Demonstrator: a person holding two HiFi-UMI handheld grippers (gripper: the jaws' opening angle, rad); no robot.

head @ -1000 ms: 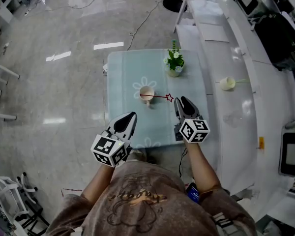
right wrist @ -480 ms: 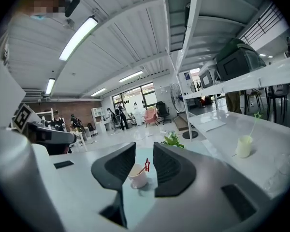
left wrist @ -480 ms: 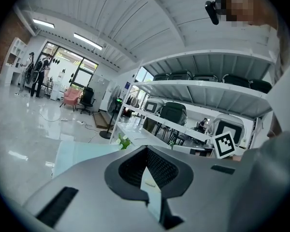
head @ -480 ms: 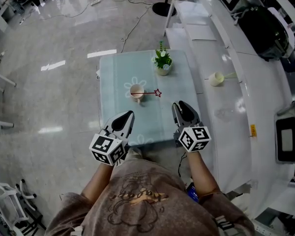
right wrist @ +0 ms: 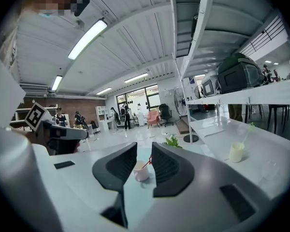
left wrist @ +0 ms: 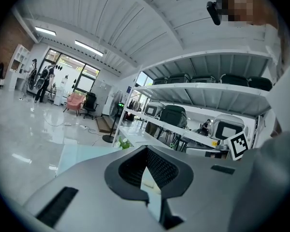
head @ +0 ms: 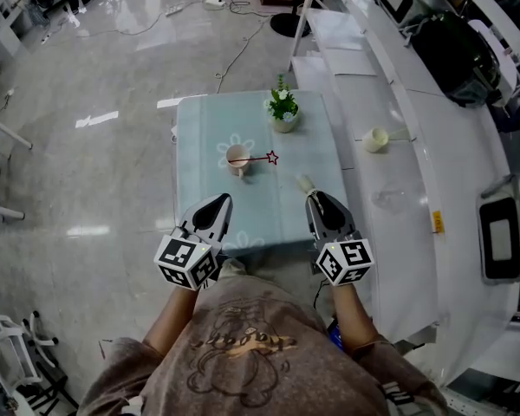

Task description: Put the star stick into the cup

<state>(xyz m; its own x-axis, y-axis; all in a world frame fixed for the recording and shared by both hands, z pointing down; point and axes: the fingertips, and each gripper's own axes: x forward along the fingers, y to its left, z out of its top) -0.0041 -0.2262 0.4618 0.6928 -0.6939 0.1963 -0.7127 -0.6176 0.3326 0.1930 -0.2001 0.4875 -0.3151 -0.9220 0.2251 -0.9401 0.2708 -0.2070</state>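
Now my right gripper [right wrist: 144,153] stands apart, jaws just closing on nothing (cup [right wrist: 140,170] and star stick [right wrist: 148,162] lie beyond). My left gripper [left wrist: 146,151] is closed, empty.

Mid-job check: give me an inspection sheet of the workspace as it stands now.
Surface: small table under a pale green flowered cloth.
Job's things: cup upright mid-table; star stick leans in it, star out past the rim.
Clutter: potted plant near the far edge; second cup on the white bench beside the table.
Grippers: left gripper jaws together, empty; right gripper jaws apart, have just been closing, nothing between them. Both at the near edge, clear of the cup.
Cables: power strip and leads on the floor beyond the table.
Surroundings: glossy floor, shelving with equipment, people far off.
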